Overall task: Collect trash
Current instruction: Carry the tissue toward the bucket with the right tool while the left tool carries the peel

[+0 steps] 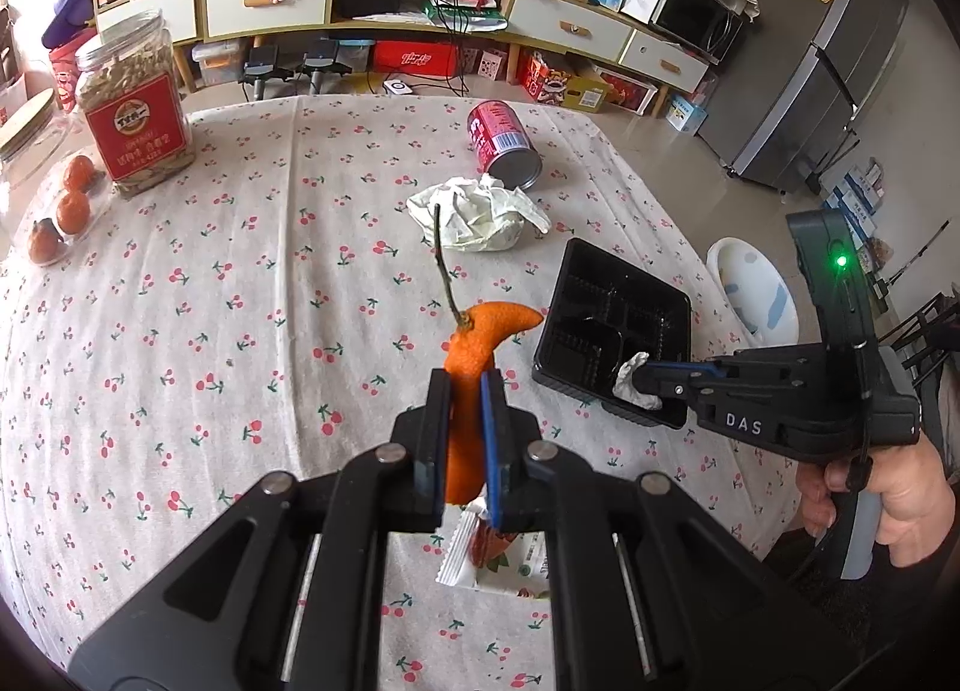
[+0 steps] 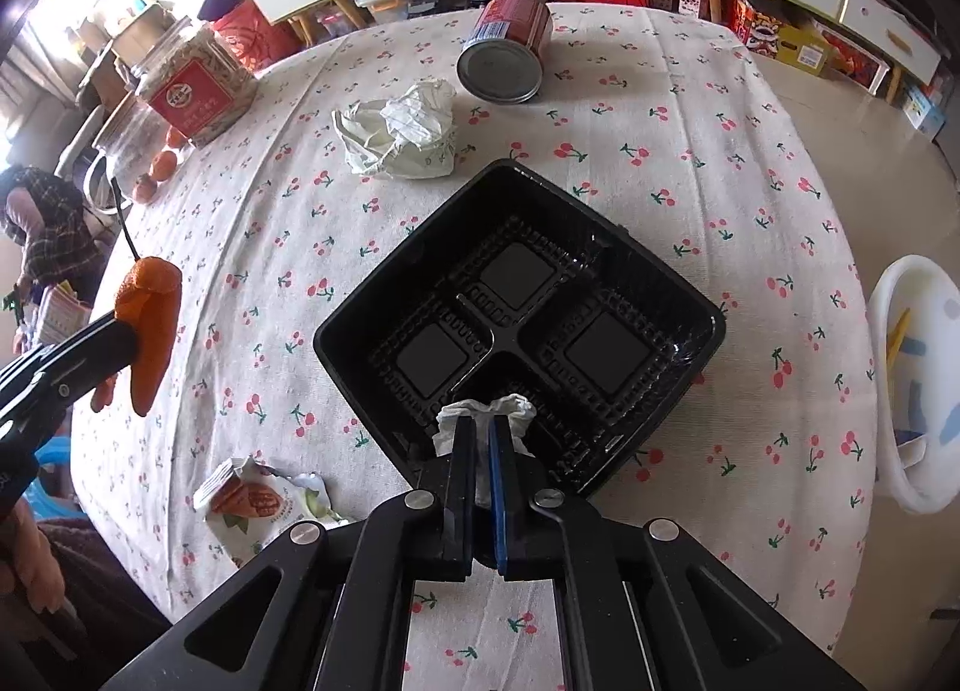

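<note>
So the cherry-print table point(image 2: 690, 162) is filling both views, and the black tray point(image 2: 672, 295) sitting on it is looking like the collection spot, with nothing lying loose in it yet. Judging by that, the job is only just getting going.

The right gripper point(image 2: 480, 439) is hanging over the tray's 6 o'clock corner, jaws nearly closed and pinching a small tissue wad point(image 2: 507, 409) that's not dropped yet. The left gripper point(image 1: 465, 391) is squeezing an orange peel point(image 1: 480, 343) with its stem, held up off the cloth at the tray's 9 o'clock.

Still waiting on the table: the tipped red can point(image 2: 510, 48) at 12 o'clock, the big crumpled paper point(image 2: 402, 129) around 11, and a torn snack wrapper point(image 2: 258, 502) at 7.

The seed jar point(image 1: 135, 108) and little oranges point(image 1: 72, 208) far off at 10 o'clock probably aren't trash. Nothing's really blocking the tray.
</note>
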Demonstrator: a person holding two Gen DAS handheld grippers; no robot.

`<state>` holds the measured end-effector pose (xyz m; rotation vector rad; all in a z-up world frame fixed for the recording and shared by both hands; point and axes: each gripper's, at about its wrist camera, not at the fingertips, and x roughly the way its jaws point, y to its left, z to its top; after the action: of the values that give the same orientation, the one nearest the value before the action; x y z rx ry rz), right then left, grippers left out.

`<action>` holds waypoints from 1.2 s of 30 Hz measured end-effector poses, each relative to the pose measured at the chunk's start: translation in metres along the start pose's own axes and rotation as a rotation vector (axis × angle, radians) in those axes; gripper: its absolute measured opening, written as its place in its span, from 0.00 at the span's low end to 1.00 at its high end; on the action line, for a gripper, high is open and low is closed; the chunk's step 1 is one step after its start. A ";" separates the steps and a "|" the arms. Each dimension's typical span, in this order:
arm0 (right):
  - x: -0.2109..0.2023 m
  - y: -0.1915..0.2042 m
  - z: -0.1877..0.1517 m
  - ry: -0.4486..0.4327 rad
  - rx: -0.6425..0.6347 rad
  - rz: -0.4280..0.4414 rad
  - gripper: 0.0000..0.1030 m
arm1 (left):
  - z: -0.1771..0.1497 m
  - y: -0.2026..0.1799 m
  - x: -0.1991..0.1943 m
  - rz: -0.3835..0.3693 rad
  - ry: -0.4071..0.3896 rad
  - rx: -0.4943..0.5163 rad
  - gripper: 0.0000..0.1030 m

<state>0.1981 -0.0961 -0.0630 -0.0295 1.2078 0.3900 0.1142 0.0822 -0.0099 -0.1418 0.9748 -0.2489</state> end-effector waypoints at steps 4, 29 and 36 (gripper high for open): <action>-0.019 -0.006 0.001 -0.049 0.013 0.020 0.05 | 0.000 -0.002 -0.002 -0.002 -0.007 0.002 0.11; -0.101 -0.119 -0.012 -0.247 0.258 0.037 0.05 | 0.024 -0.101 0.021 -0.056 -0.017 0.151 0.11; -0.116 -0.180 -0.029 -0.273 0.370 0.002 0.05 | 0.035 -0.164 0.052 -0.109 0.026 0.215 0.11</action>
<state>0.1925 -0.3028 -0.0003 0.3340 0.9938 0.1608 0.1473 -0.0891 0.0055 0.0054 0.9613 -0.4545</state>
